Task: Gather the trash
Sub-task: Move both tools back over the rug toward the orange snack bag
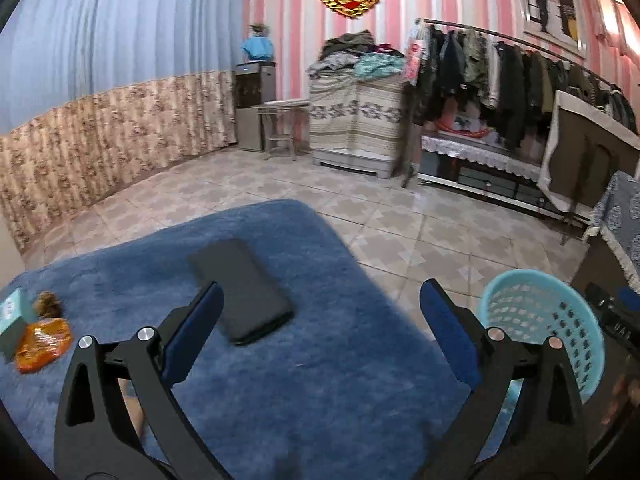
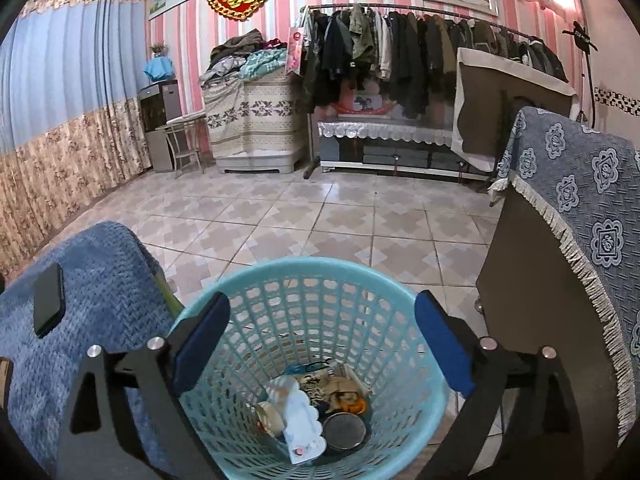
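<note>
A light blue plastic basket (image 2: 304, 280) stands on the tiled floor beside the blue blanket; in it lie a white scalloped card (image 2: 302, 420), a round metal lid (image 2: 344, 430) and other scraps. My right gripper (image 2: 322, 320) hangs open right over the basket, nothing between its fingers. My left gripper (image 1: 320, 308) is open above the blue blanket (image 1: 320, 380), empty. At the far left of the blanket lie an orange wrapper (image 1: 42, 344), a brown fuzzy clump (image 1: 48, 304) and a small teal box (image 1: 12, 320). The basket (image 1: 544, 320) shows at the right in the left wrist view.
A black phone (image 1: 240, 294) lies on the blanket just beyond the left gripper's left finger. A cabinet with a fringed blue cloth (image 2: 576, 208) stands right of the basket. Tiled floor (image 2: 320, 220) stretches ahead to a clothes rack (image 2: 400, 48) and a covered chest (image 2: 252, 120).
</note>
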